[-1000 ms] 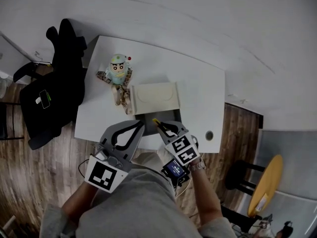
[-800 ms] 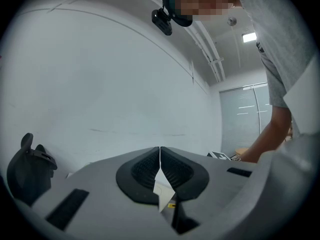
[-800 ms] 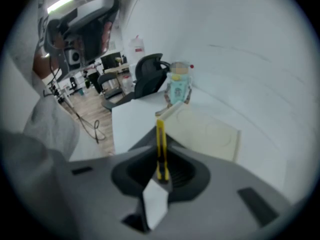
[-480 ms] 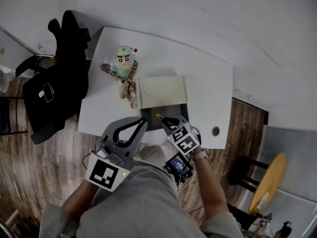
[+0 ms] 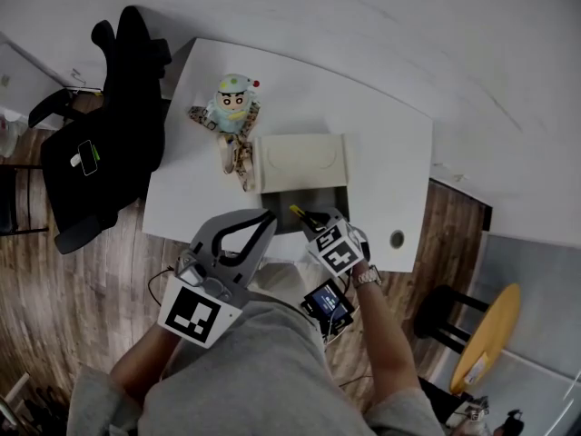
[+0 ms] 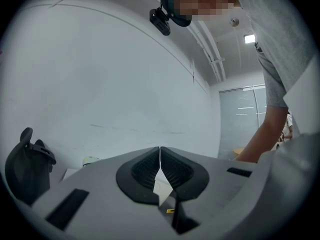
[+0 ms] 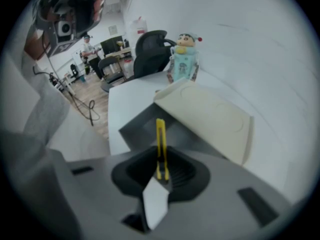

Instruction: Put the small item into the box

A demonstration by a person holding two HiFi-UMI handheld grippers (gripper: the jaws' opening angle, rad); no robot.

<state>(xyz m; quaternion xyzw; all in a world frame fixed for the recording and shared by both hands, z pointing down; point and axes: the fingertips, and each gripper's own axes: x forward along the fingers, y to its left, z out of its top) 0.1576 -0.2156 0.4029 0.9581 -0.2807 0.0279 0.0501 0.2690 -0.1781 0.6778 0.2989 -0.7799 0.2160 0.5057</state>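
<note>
The box stands at the table's near edge, its dark grey inside showing and its cream lid folded back. My right gripper is shut on a small yellow cutter, which pokes forward over the box's near rim. In the right gripper view the cutter stands up between the pads of that gripper, with the box and the lid just beyond. My left gripper hovers left of the box, jaws together and nothing in them; in its own view the gripper is likewise shut.
A cartoon doll lies on the white table behind the box's left corner. A black office chair with a phone on it stands left of the table. A yellow stool stands on the wood floor at right.
The head view has shifted a little. My right gripper, still holding the cutter, has edged slightly forward over the box's near rim. The left gripper stays beside it.
</note>
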